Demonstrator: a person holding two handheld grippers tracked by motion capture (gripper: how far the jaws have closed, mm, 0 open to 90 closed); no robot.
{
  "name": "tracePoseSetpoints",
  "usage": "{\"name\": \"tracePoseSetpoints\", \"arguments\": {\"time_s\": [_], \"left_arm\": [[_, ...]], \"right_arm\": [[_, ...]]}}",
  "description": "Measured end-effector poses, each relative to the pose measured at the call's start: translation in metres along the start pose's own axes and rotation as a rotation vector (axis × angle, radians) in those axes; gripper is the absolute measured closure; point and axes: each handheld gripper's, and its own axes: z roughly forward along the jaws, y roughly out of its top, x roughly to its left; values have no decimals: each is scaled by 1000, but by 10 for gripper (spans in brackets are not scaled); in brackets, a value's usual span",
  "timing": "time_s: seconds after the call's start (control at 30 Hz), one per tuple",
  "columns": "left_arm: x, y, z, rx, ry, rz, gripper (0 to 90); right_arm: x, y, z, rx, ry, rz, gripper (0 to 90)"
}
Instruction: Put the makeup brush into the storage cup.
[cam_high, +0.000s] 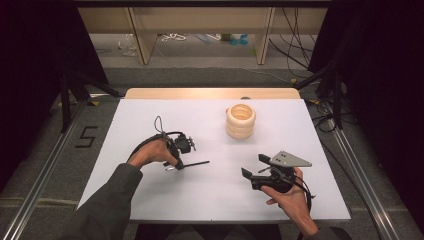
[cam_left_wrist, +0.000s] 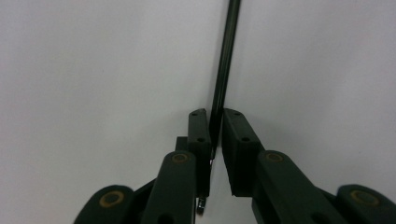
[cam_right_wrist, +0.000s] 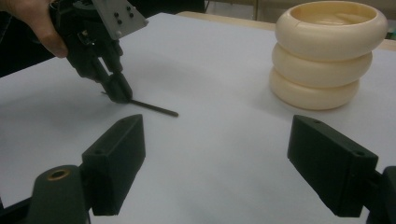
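A thin black rod (cam_high: 197, 163) lies flat on the white table (cam_high: 210, 200), left of the middle. My left gripper (cam_high: 177, 166) points down at the rod's left end and is shut on it. In the left gripper view the rod (cam_left_wrist: 224, 60) runs straight away from between the pads of the left gripper (cam_left_wrist: 215, 128). The right gripper view shows the left gripper (cam_right_wrist: 116, 91) pinching the rod (cam_right_wrist: 154, 108) against the table. My right gripper (cam_high: 254, 165) rests at the front right, jaws wide open and with nothing between them (cam_right_wrist: 219, 140).
A cream ribbed holder (cam_high: 240, 121), shaped like three stacked rings with an open top (cam_right_wrist: 327, 56), stands at the back of the table, right of the middle. Beyond the far edge of the table are a wooden frame and cables on the floor.
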Motion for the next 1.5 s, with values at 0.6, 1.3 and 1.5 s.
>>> {"name": "tracePoseSetpoints", "arguments": {"time_s": [0.6,1.3,1.5], "left_arm": [[3,-1,0,-5,-18,-24,849],[-10,-6,-19,-58,-26,-11,849],[-19,-5,-25,-67,-39,-9,848]], "right_arm": [[3,0,2,-12,38,14,201],[12,4,5,-13,22,-117,190],[19,5,8,-5,16,-181,184]]}}
